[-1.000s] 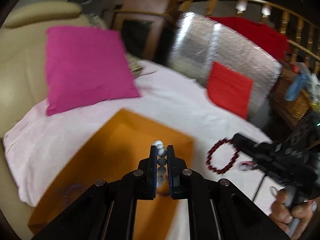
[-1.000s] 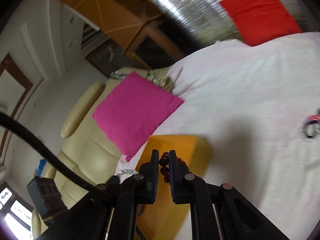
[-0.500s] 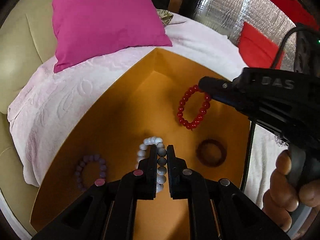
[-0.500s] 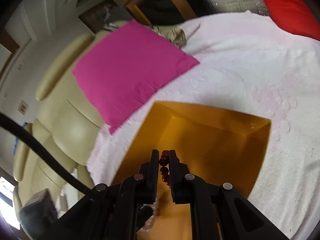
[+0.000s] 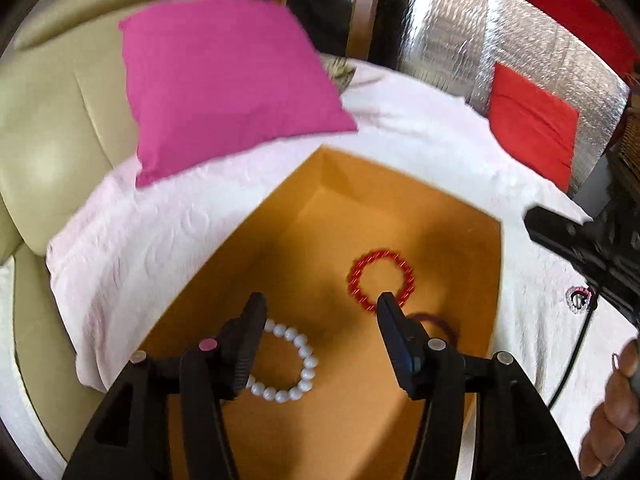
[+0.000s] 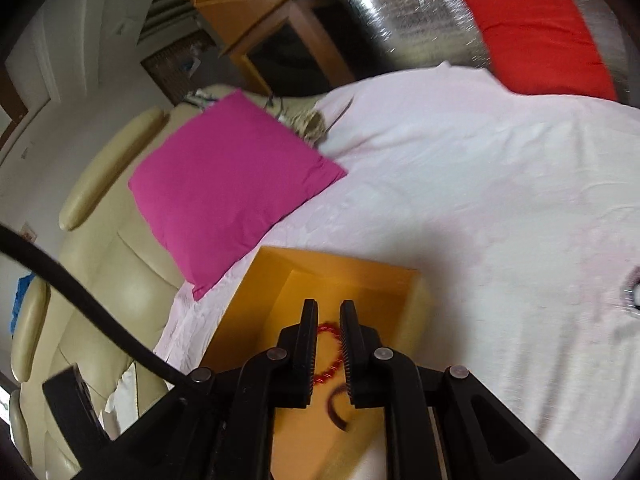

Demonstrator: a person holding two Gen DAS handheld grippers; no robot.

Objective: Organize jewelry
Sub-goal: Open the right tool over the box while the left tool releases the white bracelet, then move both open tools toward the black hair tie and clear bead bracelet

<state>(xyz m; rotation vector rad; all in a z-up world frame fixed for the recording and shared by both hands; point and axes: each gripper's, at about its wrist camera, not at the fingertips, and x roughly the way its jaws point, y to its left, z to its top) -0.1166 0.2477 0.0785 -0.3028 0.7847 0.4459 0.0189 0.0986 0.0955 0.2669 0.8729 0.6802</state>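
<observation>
White bracelet [image 5: 286, 364] dropped in box [image 5: 440, 216], fingers [image 5: 250, 332] just opened

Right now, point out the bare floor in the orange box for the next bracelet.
Far corner of the orange box, beyond the red bracelet, is bare. So is the strip between the white bracelet and red one. Crowded: near right, where the dark bracelet sits beside the red.

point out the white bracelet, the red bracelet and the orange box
white bracelet [image 5: 308, 362], left wrist view, on a bead at its right side
red bracelet [image 5: 362, 266], left wrist view, on its upper left beads
orange box [image 5: 400, 184], left wrist view, on its far inner wall
</observation>
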